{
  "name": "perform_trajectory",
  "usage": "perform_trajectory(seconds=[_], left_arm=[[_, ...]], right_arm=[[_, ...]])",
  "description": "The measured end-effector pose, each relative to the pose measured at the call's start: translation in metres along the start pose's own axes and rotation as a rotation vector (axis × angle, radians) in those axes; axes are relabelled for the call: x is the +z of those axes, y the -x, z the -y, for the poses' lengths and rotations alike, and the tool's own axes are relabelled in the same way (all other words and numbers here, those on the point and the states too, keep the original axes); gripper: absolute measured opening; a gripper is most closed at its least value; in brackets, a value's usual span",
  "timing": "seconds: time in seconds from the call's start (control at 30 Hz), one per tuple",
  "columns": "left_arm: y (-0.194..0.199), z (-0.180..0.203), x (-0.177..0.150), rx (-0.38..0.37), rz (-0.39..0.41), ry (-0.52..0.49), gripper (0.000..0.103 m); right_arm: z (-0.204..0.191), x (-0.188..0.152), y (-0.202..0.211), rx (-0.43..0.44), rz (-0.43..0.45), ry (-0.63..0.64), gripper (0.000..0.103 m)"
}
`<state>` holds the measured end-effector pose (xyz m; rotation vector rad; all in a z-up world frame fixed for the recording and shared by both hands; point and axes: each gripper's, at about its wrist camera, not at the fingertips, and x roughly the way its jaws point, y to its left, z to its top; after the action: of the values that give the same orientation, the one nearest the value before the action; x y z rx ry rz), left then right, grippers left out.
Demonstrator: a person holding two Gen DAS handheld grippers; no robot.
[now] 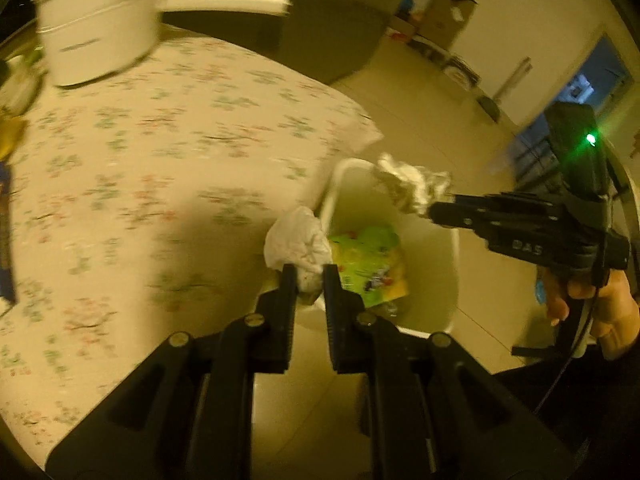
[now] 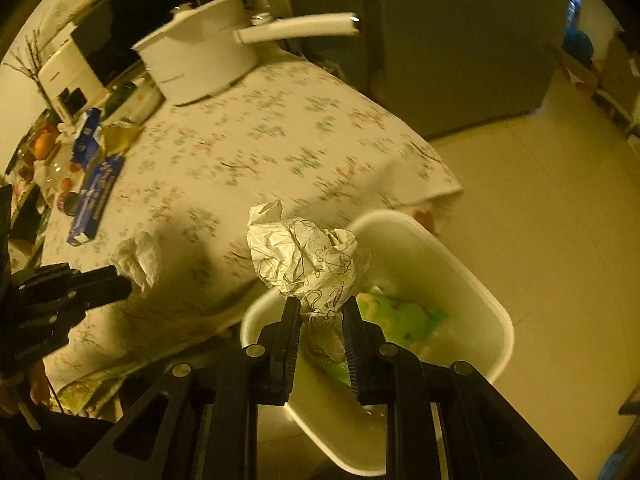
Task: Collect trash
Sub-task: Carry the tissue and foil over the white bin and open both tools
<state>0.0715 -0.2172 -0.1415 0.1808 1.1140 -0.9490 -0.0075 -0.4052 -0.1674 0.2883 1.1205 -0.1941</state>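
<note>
My left gripper (image 1: 310, 276) is shut on a crumpled white tissue (image 1: 298, 242), held over the near rim of a white trash bin (image 1: 332, 196) standing on the floor beside the table. My right gripper (image 2: 320, 308) is shut on a crumpled ball of printed paper (image 2: 304, 256), held above the same trash bin (image 2: 472, 280). A green and yellow wrapper (image 1: 368, 264) lies inside the bin. In the left wrist view the right gripper (image 1: 434, 206) comes in from the right with the printed paper (image 1: 412, 186). In the right wrist view the left gripper (image 2: 124, 278) holds the tissue (image 2: 138, 258) at the left.
A table with a floral cloth (image 1: 160, 140) fills the left. On it stand a white saucepan with a long handle (image 2: 200, 60), blue boxes (image 2: 94, 196) and fruit (image 2: 44, 144) at the far side. A grey cabinet (image 2: 460, 40) and tiled floor (image 2: 540, 220) lie to the right.
</note>
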Motion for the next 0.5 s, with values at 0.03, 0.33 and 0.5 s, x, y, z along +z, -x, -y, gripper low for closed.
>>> perform_trajectory(seconds=[0.03, 0.33, 0.5], left_arm=[[-0.006, 0.008, 0.0, -0.011, -0.009, -0.016, 0.015], [-0.052, 0.052, -0.009, -0.06, -0.082, -0.121, 0.015], [-0.074, 0.062, -0.014, -0.052, -0.117, -0.179, 0.015]], right_arm=[[0.002, -0.002, -0.001, -0.003, -0.009, -0.007, 0.022], [0.022, -0.014, -0.014, -0.032, -0.097, -0.044, 0.022], [0.03, -0.018, -0.023, -0.048, -0.148, -0.065, 0.022]])
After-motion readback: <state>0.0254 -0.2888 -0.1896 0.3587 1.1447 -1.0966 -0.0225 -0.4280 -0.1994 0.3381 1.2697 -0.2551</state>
